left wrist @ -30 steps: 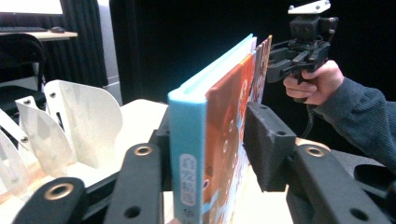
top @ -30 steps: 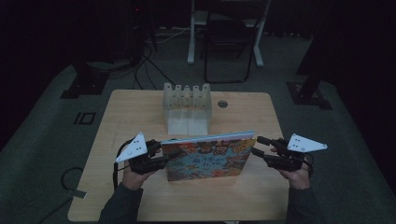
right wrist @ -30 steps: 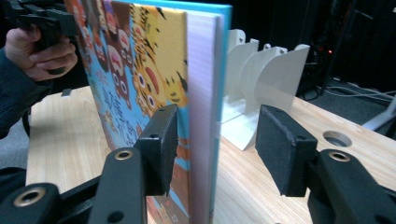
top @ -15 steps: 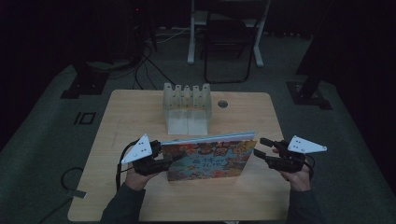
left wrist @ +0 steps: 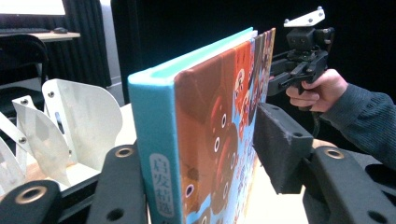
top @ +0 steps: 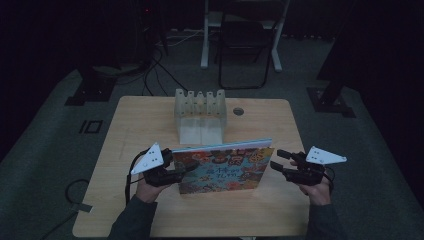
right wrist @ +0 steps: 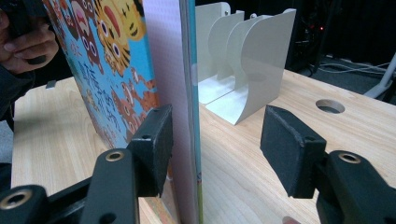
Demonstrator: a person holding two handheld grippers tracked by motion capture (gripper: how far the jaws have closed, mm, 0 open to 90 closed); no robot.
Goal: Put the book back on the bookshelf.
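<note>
This looks like a dark test room. A small wooden table [top: 150, 125] stands on grey floor [top: 45, 150], with cables [top: 155, 65] and stands [top: 90, 90] around.

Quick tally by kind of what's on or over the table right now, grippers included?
Picture book, standing on edge: 1
White divider rack: 1
Handheld grippers, the left gripper and the right gripper: 2
Total: 4
</note>
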